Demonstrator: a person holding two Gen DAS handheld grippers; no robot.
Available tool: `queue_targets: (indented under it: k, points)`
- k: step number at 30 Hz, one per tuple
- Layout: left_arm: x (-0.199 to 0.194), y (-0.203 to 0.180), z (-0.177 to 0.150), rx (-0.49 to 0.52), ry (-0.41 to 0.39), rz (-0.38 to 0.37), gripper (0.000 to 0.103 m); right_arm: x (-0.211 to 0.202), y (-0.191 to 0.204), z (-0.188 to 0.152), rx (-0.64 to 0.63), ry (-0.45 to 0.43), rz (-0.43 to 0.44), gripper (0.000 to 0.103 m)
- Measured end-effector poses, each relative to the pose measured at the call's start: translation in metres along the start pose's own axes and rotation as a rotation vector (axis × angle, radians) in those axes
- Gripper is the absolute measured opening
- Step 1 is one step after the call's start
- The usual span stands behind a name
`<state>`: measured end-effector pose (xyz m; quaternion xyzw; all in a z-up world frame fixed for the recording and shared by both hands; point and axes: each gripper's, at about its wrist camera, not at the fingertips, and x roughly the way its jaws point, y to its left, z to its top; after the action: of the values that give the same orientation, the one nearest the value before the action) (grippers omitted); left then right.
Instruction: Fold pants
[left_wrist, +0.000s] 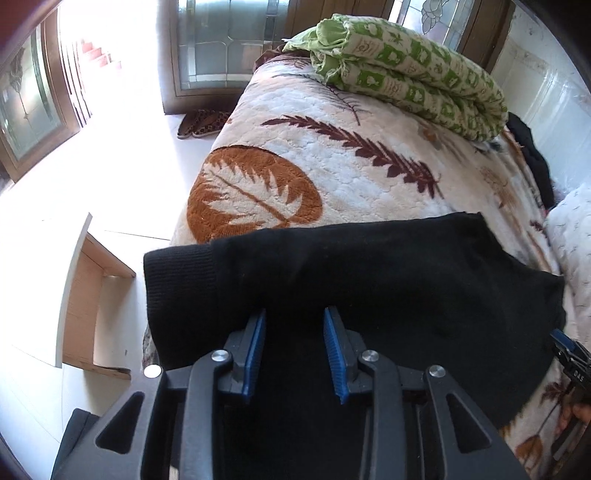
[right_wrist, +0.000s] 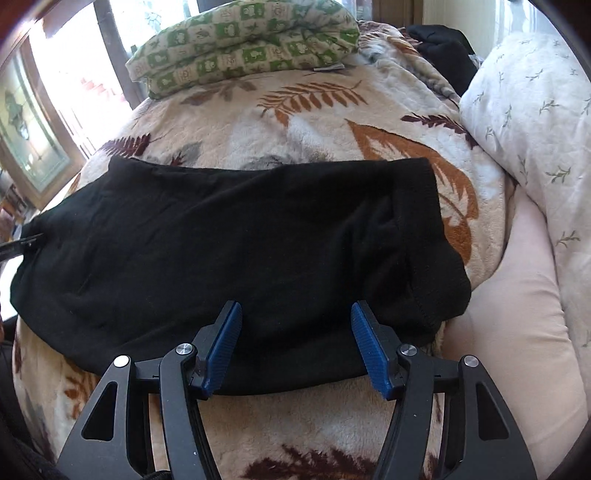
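Note:
Black pants (left_wrist: 369, 266) lie folded into a wide band across the leaf-patterned blanket (left_wrist: 295, 147), with a ribbed hem (left_wrist: 177, 273) at their left end. My left gripper (left_wrist: 295, 314) hovers over their near edge, blue pads apart and nothing pinched between them. In the right wrist view the same pants (right_wrist: 221, 229) stretch from left to right, and my right gripper (right_wrist: 296, 306) stands wide open above their near edge, holding nothing. The right gripper's tip (left_wrist: 569, 354) shows at the pants' right end in the left wrist view.
A folded green checked quilt (right_wrist: 240, 40) lies at the far end of the bed. A white pillow (right_wrist: 535, 110) and pink bedding (right_wrist: 517, 332) fill the right side, with a dark garment (right_wrist: 443, 48) beyond. A low wooden shelf (left_wrist: 92, 295) and slippers (left_wrist: 203, 123) sit on the floor at left.

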<state>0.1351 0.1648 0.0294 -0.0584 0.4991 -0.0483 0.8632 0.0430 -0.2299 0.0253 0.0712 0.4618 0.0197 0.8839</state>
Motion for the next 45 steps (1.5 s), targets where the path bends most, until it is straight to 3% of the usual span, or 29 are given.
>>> queue_targets:
  k: [3, 6, 9, 16, 20, 22, 25, 28, 30, 33, 37, 41, 45]
  points:
    - [-0.016, 0.003, 0.000, 0.002, -0.029, -0.030, 0.036, -0.006, 0.007, 0.000, -0.012, -0.021, 0.012, 0.063]
    - [-0.024, 0.015, 0.004, -0.030, -0.066, -0.018, 0.036, 0.013, 0.011, -0.005, -0.041, 0.053, -0.013, 0.064]
    - [-0.011, 0.026, 0.005, -0.073, -0.031, -0.029, 0.035, 0.009, 0.015, -0.007, -0.056, 0.024, -0.028, 0.064]
    - [0.005, 0.017, 0.007, -0.008, -0.059, 0.043, 0.035, 0.017, 0.015, -0.010, -0.086, 0.015, -0.016, 0.072]
    - [-0.007, 0.012, 0.004, 0.008, -0.079, 0.049, 0.035, 0.007, 0.013, -0.007, -0.066, 0.019, 0.008, 0.071]
    - [-0.021, 0.004, 0.000, 0.035, -0.121, 0.055, 0.035, -0.009, 0.004, -0.004, -0.019, -0.029, 0.029, 0.071]
    - [-0.043, -0.014, -0.007, 0.089, -0.190, 0.044, 0.036, -0.024, -0.011, -0.001, 0.036, -0.061, 0.037, 0.072]
    - [-0.054, -0.037, -0.015, 0.119, -0.212, 0.009, 0.037, -0.017, -0.020, -0.004, 0.073, -0.028, 0.049, 0.072]
    - [-0.055, -0.057, -0.021, 0.133, -0.193, -0.040, 0.038, 0.003, -0.024, -0.009, 0.079, 0.054, 0.052, 0.072]
    - [-0.046, -0.094, -0.027, 0.178, -0.148, -0.089, 0.039, -0.003, -0.023, -0.007, 0.069, 0.042, 0.058, 0.071]
    - [-0.028, -0.149, -0.030, 0.250, -0.094, -0.136, 0.044, -0.024, -0.040, 0.009, 0.151, -0.008, 0.095, 0.070]
    - [-0.014, -0.199, -0.028, 0.298, -0.060, -0.203, 0.044, -0.027, -0.065, 0.033, 0.204, 0.018, 0.093, 0.070]
    - [0.002, -0.241, -0.026, 0.324, -0.026, -0.239, 0.044, -0.016, -0.079, 0.050, 0.146, 0.076, 0.083, 0.070]
